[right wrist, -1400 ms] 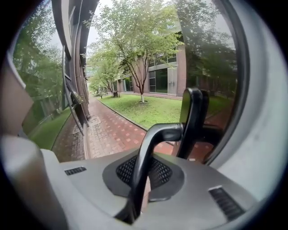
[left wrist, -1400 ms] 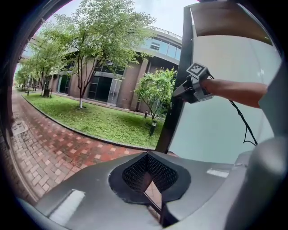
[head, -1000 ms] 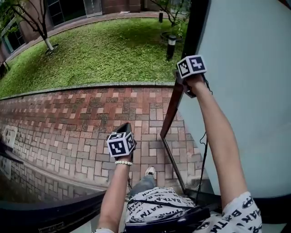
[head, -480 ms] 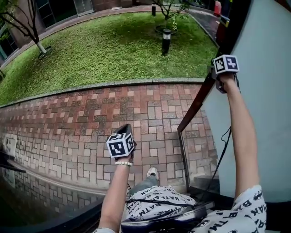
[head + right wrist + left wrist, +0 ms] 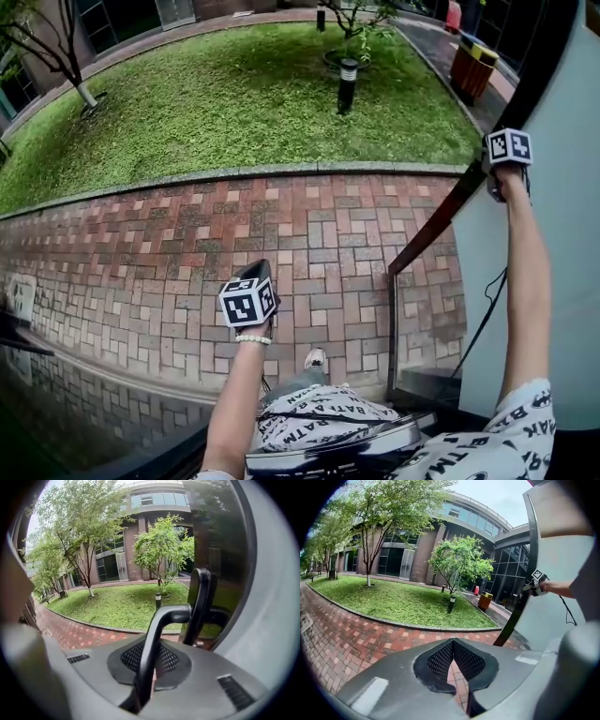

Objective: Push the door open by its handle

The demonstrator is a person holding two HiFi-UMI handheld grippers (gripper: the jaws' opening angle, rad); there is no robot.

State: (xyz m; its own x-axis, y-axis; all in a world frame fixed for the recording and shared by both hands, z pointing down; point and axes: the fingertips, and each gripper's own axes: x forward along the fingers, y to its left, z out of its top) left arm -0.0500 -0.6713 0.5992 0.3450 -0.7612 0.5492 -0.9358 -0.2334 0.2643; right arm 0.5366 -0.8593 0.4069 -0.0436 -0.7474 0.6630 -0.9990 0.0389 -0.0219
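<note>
The glass door [image 5: 567, 253] with its dark frame edge [image 5: 439, 223] stands swung outward at the right of the head view. My right gripper [image 5: 497, 161] is stretched out at arm's length against that edge. In the right gripper view a black bent door handle [image 5: 157, 630] runs up between the jaws, and my right gripper [image 5: 151, 654] is shut on it. My left gripper [image 5: 257, 268] hangs over the brick path, apart from the door. Its jaw tips meet with nothing between them in the left gripper view [image 5: 452, 641], where the right gripper [image 5: 536, 583] also shows at the door edge.
A red brick path [image 5: 169, 244] lies beyond the threshold, with a lawn [image 5: 234, 103] behind it. A black lamp bollard [image 5: 348, 84] and an orange bin [image 5: 471, 67] stand farther off. The person's shoe [image 5: 314, 358] rests at the doorway's lower frame [image 5: 112, 441].
The door has swung farther outward to the right, and the right gripper moved right with its edge. More brick and pavement now shows. The left gripper stayed about where it was.
</note>
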